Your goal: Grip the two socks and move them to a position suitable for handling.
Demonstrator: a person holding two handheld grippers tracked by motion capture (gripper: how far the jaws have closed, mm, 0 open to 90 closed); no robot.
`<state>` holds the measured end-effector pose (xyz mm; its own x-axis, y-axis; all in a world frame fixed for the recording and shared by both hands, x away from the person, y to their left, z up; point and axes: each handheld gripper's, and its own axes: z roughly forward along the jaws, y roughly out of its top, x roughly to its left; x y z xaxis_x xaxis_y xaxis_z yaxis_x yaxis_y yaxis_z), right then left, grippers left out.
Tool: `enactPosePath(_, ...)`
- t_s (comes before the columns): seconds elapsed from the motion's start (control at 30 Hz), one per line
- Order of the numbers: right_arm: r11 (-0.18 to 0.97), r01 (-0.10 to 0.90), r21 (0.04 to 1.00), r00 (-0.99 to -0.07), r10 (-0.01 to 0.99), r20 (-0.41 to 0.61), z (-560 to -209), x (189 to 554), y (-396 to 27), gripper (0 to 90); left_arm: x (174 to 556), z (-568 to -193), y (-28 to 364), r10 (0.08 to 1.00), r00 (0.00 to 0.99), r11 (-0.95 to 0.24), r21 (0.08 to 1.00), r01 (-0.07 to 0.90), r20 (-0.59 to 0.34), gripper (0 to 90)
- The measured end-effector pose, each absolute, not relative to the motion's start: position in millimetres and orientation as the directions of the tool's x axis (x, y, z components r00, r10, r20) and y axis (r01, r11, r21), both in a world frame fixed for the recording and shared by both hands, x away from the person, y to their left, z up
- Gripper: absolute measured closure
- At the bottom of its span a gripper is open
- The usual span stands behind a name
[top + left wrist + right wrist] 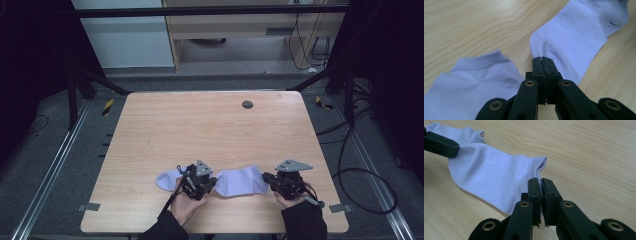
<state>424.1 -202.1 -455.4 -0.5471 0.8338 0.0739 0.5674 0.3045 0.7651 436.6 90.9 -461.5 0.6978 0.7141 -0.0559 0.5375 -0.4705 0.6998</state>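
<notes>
Black jaws, left gripper (pixel 543 65): pressed together on one end of the right sock (pixel 579 37), fabric pinched between them, as seen in the left gripper view.

Black jaws, right gripper (pixel 541 187): closed on the opposite end of the same sock, a thin fold of cloth caught between them.

Item 1, right sock, pale lilac knit: lies flat on the bench (pixel 210 130) near the front edge, stretched between both grippers; in the high view it sits between the left gripper (pixel 197 181) and the right gripper (pixel 285 182).

Item 2, left sock (pixel 169 178), same lilac: lies just left of the left gripper, near the first sock's pinched end; whether the two touch cannot be told.

Step in hand, as judged: a two-ended hold on one sock, likely ahead of lifting it to lay over its mate or fold it. The next move calls for raising both ends together, keeping the cloth taut, and clearing the left sock without dragging it.

Edges and room: front bench edge lies close behind both hands; the right edge is near the right gripper. Open wood spreads far and left; a small dark disc (pixel 247 104) sits well apart at the far side.
</notes>
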Motion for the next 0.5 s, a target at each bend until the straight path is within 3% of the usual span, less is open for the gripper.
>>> enactPosePath(0.5, 0.348, 0.578, 0.738, -0.605, 0.789, 0.102, -468, 417, -160, 86.3, 417, -468, 138, 0.730, 0.682, -0.484, 0.666, 0.567, -0.050, 89.2)
